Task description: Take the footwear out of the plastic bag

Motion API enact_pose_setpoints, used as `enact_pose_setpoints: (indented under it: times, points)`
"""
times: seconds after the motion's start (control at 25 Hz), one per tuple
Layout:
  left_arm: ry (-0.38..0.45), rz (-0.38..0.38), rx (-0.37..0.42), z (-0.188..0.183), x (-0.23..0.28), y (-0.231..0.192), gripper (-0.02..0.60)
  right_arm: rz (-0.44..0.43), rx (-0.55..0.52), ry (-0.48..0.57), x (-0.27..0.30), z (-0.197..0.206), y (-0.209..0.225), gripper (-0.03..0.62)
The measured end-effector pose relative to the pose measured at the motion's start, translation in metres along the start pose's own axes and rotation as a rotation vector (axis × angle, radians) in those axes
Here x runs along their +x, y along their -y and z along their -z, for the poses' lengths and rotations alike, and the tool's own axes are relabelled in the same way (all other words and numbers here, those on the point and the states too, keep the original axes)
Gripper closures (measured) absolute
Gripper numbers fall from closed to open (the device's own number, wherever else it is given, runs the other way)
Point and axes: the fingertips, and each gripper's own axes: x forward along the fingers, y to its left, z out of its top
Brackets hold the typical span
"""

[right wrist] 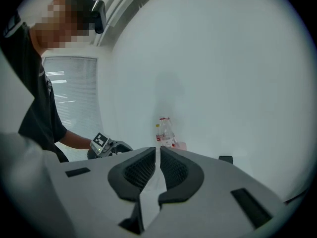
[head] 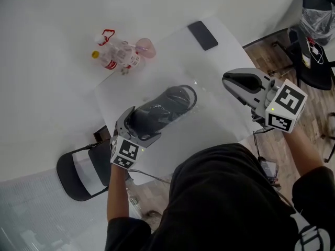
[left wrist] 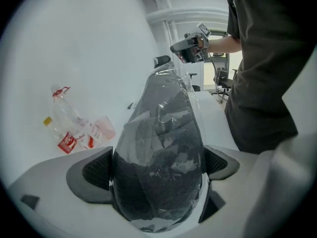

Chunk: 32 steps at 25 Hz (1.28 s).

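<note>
Left fingers [left wrist: 94, 171] clamp one end of the footwear [head: 159, 109], fully enclosed in the plastic bag [left wrist: 167, 86], over the table [head: 172, 56]. Right fingers [right wrist: 141, 168] pressed together, nothing discernible between them. Assessment: extraction not begun; bag opening and removal outstanding.

Footwear [head: 157, 111]: a single dark grey to black shoe, matte, with an oval rim showing at its far end. It is wholly inside the plastic bag [left wrist: 171, 90]. The bag is clear, thin and crinkled, with bright glints, and it lies close over the shoe and rises to a loose peak past the far end.

Pose: the long axis runs on a slant, with the near end at the table's near left edge and the far end toward the table's middle. Whether the far end touches the surface cannot be told.

The left gripper [head: 140, 128] is clamped on the near end, with a pad pressing the film on each side.
</note>
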Motion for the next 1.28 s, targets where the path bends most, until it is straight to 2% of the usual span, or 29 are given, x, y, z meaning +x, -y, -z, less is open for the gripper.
enact_pose_setpoints:
  times: [0.2,0.28,0.36,0.6,0.72,0.8,0.92,1.04,1.2,1.28]
  points:
    - [0.078,-0.08,0.034,-0.026,-0.016,-0.011,0.006,-0.074,0.036,-0.008,0.009,-0.007,-0.013,0.571]
    - [0.117,-0.116,0.052,-0.039,-0.023,-0.014,0.006,-0.107,0.037,-0.023,0.012,-0.01,-0.02,0.542]
    - [0.153,-0.159,0.072,-0.052,-0.032,-0.019,0.006,-0.132,0.013,-0.037,0.016,-0.015,-0.026,0.463]
    - [0.219,-0.274,0.133,-0.083,-0.054,-0.028,0.006,-0.142,-0.096,-0.005,0.017,-0.045,-0.043,0.46]
    - [0.233,-0.313,0.165,-0.093,-0.063,-0.03,0.006,-0.155,-0.122,-0.041,0.023,-0.053,-0.049,0.458]
    - [0.255,-0.343,0.184,-0.101,-0.07,-0.031,0.006,-0.179,-0.124,-0.085,0.026,-0.053,-0.053,0.423]
    - [0.285,-0.401,0.241,-0.111,-0.08,-0.031,0.006,-0.196,-0.115,-0.126,0.029,-0.053,-0.059,0.398]
    - [0.303,-0.451,0.273,-0.115,-0.087,-0.033,0.006,-0.209,-0.066,-0.124,0.03,-0.057,-0.061,0.38]
    - [0.329,-0.484,0.306,-0.118,-0.093,-0.032,0.006,-0.285,0.049,-0.123,0.032,-0.061,-0.071,0.356]
    - [0.34,-0.492,0.325,-0.121,-0.096,-0.029,0.006,-0.273,0.063,-0.124,0.033,-0.06,-0.07,0.353]
